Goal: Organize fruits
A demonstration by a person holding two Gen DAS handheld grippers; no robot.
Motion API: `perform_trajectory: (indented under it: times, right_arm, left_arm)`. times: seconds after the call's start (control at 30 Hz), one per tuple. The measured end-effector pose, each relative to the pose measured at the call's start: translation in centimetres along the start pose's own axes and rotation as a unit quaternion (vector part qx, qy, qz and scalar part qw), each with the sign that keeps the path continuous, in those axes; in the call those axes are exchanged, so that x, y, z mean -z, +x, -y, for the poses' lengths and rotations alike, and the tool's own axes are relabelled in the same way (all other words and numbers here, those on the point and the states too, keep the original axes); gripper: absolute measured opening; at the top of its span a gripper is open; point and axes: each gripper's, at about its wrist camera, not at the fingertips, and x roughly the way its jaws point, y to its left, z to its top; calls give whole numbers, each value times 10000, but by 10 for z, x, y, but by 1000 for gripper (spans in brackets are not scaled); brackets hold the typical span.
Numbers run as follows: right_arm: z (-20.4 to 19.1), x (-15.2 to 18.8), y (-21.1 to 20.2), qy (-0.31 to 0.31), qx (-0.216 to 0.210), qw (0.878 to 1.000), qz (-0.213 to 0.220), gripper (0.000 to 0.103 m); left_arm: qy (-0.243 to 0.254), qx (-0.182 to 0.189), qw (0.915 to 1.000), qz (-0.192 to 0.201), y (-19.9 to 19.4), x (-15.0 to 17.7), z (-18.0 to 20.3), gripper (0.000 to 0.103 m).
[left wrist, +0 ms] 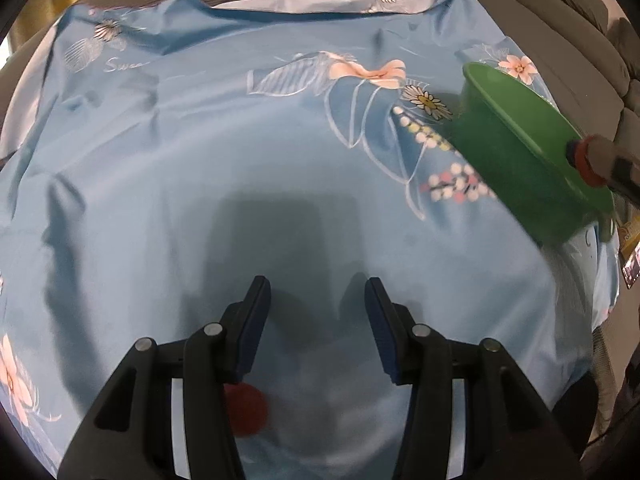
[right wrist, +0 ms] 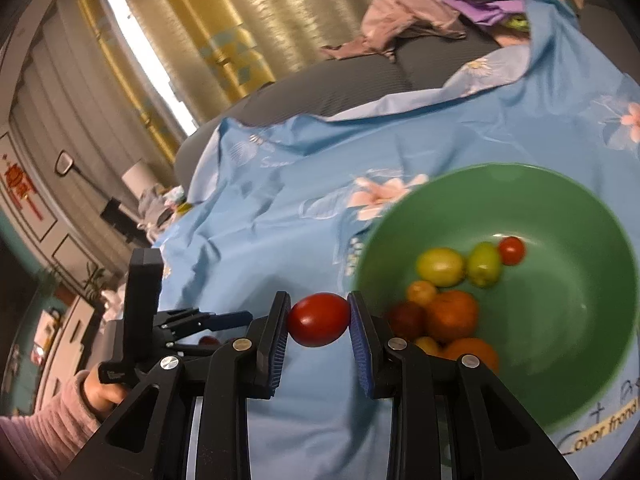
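In the right wrist view my right gripper (right wrist: 319, 312) is shut on a red tomato (right wrist: 318, 320), held just left of a green bowl (right wrist: 568, 208). The bowl holds several fruits: yellow-green ones (right wrist: 440, 267), an orange one (right wrist: 452, 316) and a small red one (right wrist: 512, 251). My left gripper (left wrist: 318, 292) is open over the blue floral cloth (left wrist: 200, 160) with nothing between its pads. A small red fruit (left wrist: 246, 410) lies on the cloth under its left finger. In the right wrist view the left gripper (right wrist: 240, 318) shows at the left, held by a hand (right wrist: 100, 390) in a pink sleeve.
The green bowl (left wrist: 516, 152) stands at the right in the left wrist view, with the held tomato (left wrist: 587, 160) at its rim. Grey sofa cushions (left wrist: 560, 12) border the cloth at the back and right. A heap of clothes (right wrist: 412, 16) lies at the far end; curtains (right wrist: 240, 20) hang behind.
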Motion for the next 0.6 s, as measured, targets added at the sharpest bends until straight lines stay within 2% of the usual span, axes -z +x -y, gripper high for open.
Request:
perform_trajectory:
  times: [0.17, 0.23, 0.33, 0.43, 0.6]
  right_arm:
    - [-12, 3, 7, -108, -162, 9998, -84, 31]
    - [-15, 4, 9, -138, -204, 9996, -114, 31]
    - [-20, 4, 14, -190, -271, 9993, -170, 31]
    - [-26, 4, 18, -225, -379, 9989, -183, 31]
    - [-39, 7, 25, -317, -546, 9976, -287, 31]
  left_arm:
    - [-330, 1, 9994, 40, -17, 21, -24, 48]
    - [-380, 108, 9991, 155, -27, 31, -31, 48]
    - [-519, -4, 9986, 70, -38, 44, -40, 48]
    - [-516, -115, 9986, 61, -52, 58, -46, 48]
    - [-430, -210, 9988, 55, -59, 59, -44, 48]
